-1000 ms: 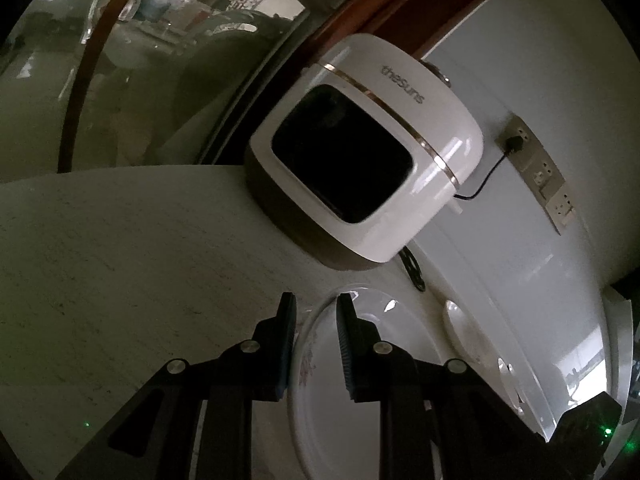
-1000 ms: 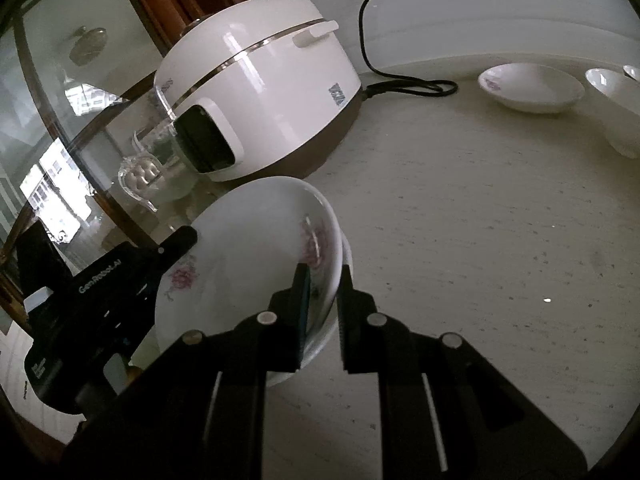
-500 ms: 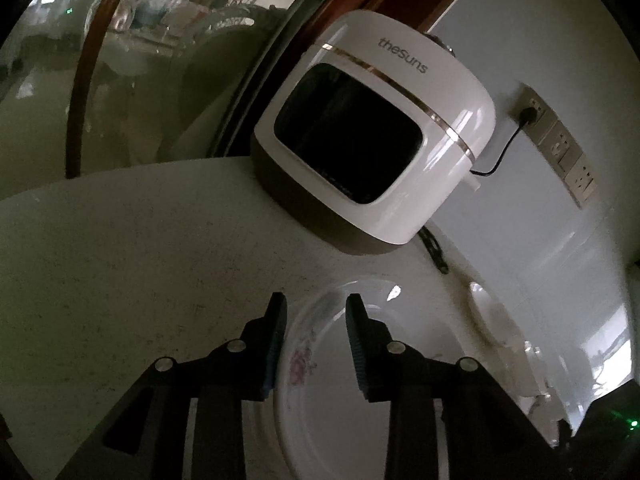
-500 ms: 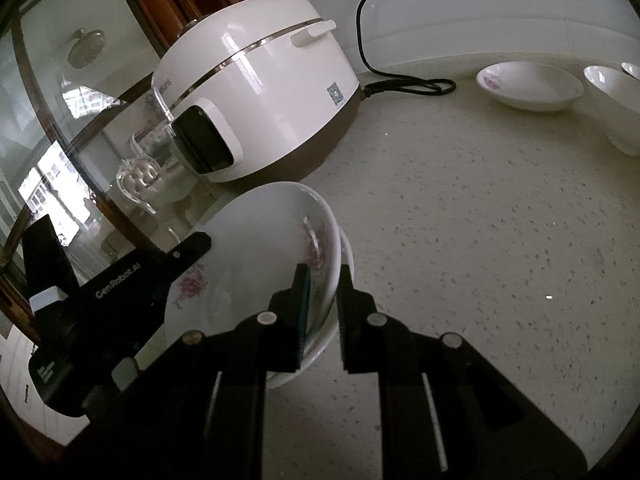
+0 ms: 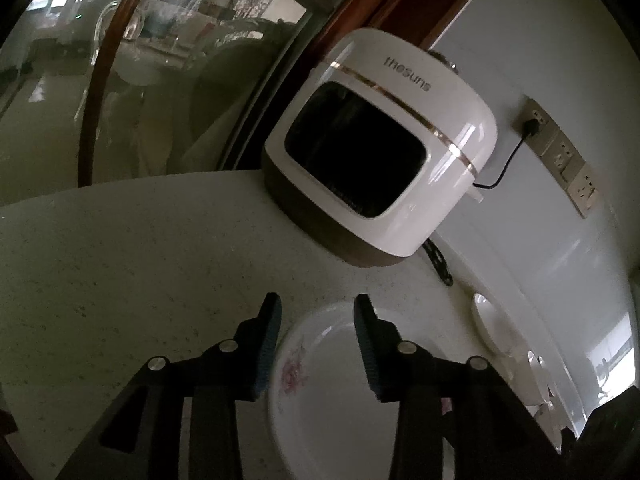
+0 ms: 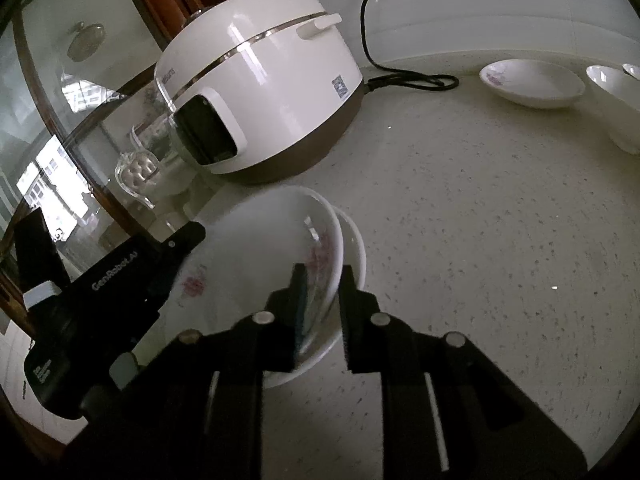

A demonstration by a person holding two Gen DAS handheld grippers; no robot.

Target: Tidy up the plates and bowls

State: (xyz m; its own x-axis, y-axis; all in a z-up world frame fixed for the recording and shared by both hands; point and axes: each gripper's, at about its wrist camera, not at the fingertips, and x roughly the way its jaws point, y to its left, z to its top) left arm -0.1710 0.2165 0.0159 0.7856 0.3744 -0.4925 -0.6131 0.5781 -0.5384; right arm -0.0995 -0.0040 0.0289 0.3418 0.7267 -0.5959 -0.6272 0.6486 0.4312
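A white plate with pink flowers [image 6: 256, 264] rests in a second white plate [image 6: 354, 248] on the speckled counter. My right gripper [image 6: 322, 280] is shut on the upper plate's right rim. My left gripper [image 5: 316, 312] is open, its fingers on either side of the plate's [image 5: 320, 392] left rim, not pressing it. The left gripper's body [image 6: 112, 288] shows at the plate's left in the right wrist view. Another flowered plate [image 6: 532, 84] and a white bowl [image 6: 616, 104] sit further right by the wall.
A white rice cooker [image 6: 260, 92] stands behind the plates, with its black cord [image 6: 412, 80] plugged into a wall socket [image 5: 536, 120]. A glass cabinet door with a wooden frame [image 5: 160, 80] lies at the left. More white dishes [image 5: 496, 332] line the wall.
My left gripper's fingers have spread wider, letting go of the plate's rim. The right gripper has stayed shut on the plate, and the plate has settled lower into the one beneath.
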